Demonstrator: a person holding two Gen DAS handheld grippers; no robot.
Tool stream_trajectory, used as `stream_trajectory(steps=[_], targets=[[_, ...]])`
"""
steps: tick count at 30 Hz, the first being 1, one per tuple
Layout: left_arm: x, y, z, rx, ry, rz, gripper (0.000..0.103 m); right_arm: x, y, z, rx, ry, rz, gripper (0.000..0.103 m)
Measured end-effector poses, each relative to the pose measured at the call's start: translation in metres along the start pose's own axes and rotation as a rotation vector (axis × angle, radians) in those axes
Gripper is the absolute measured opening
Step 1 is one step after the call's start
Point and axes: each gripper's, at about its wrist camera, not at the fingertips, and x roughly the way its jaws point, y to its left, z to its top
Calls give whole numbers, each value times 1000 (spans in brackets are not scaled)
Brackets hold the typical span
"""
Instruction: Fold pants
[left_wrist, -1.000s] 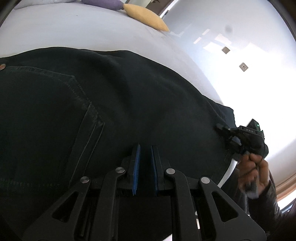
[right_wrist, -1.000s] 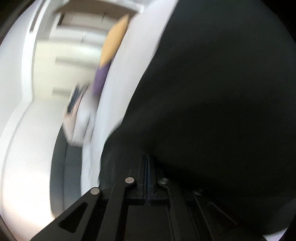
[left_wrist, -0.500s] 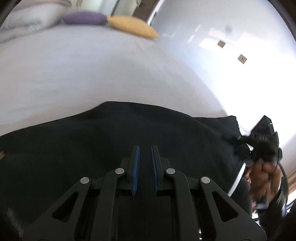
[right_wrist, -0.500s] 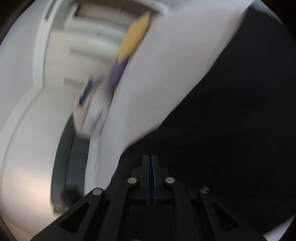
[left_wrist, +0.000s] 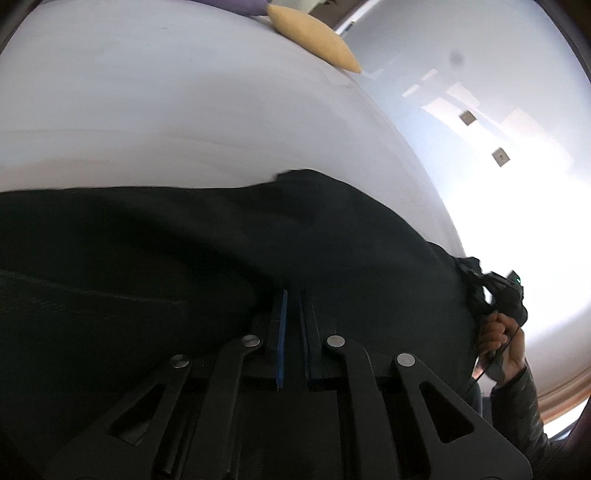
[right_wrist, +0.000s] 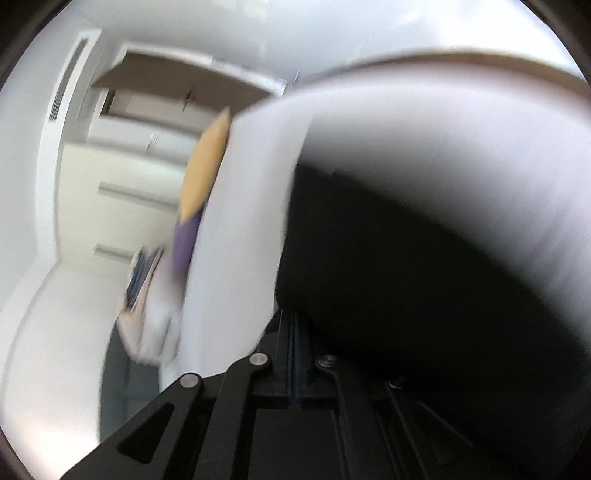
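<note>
Right now the dark pants (left_wrist: 221, 266) lie spread over the white bed (left_wrist: 184, 110), filling the lower half of the left wrist view. At six o'clock the left gripper (left_wrist: 292, 299) pinches a fold of the fabric between its blue pads. Out at four o'clock the right gripper (left_wrist: 495, 291), in the person's right hand (left_wrist: 498, 339), grips the pants' far edge, its jaws pressed tight together. A yellow pillow (left_wrist: 314, 33) sits at twelve o'clock.
</note>
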Motion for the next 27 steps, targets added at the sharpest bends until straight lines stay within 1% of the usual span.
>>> stream_trajectory(steps=[1, 2, 4, 5, 6, 7, 9, 10, 11, 12, 13, 14, 15, 17, 18, 19, 20, 21, 22, 24, 25, 26, 27], targets=[[-2, 1, -7, -16, -6, 1, 6, -8, -2, 9, 6, -18, -4, 0], [-6, 5, -9, -34, -12, -1, 3, -21, -3, 20, -6, -57, -43, 0], [-20, 21, -12, -68, -29, -2, 2, -45, -8, 33, -12, -133, -103, 0], [-28, 28, -15, -81, -42, 9, 1, -67, -21, 42, 37, -178, -174, 0], [-35, 35, -17, -92, -53, 20, 0, -81, -34, 46, 91, -208, -173, 0], [-42, 38, -16, -100, -62, 26, 0, -104, -46, 48, 133, -234, -162, 5], [-58, 40, -22, -119, -89, 57, 0, -134, -45, 46, 99, -270, -160, 6], [-67, 40, -22, -115, -105, 97, 0, -146, -38, 34, 67, -268, -162, 11], [-73, 36, -24, -106, -120, 119, 0, -157, -34, 24, 44, -258, -160, 18], [-82, 31, -26, -95, -142, 120, 0, -166, -34, 17, 34, -250, -148, 50], [-94, 26, -32, -84, -167, 88, 0, -175, -35, 7, 39, -258, -134, 83], [-103, 21, -37, -72, -182, 64, 0, -174, -30, 0, 43, -281, -124, 90], [-106, 11, -41, -57, -188, 49, 0, -180, -29, -8, 41, -301, -109, 91], [-105, -7, -48, -18, -178, 25, 0, -180, -36, -29, 43, -264, -65, 90], [-102, -13, -52, -4, -168, 19, 0, -180, -47, -34, 58, -234, -49, 84], [-95, -19, -58, 4, -148, 25, 0, -172, -50, -36, 82, -194, -42, 78], [-87, -24, -63, 7, -128, 25, 0, -174, -54, -45, 98, -159, -29, 76], [-77, -31, -71, 7, -105, 19, 0, -168, -57, -50, 100, -142, -20, 75], [-70, -29, -78, 2, -78, 12, 0, -169, -66, -58, 87, -151, -25, 75], [-48, -26, -92, -19, -25, 29, 0, -157, -64, -53, 92, -157, -24, 76], [-41, -23, -102, -37, -24, 19, 0, -158, -67, -55, 121, -164, -11, 75], [-39, -24, -109, -45, -42, 4, 0, -160, -69, -56, 137, -165, 9, 75], [-37, -20, -108, -51, -42, -4, 0, -160, -67, -57, 136, -155, 25, 72]])
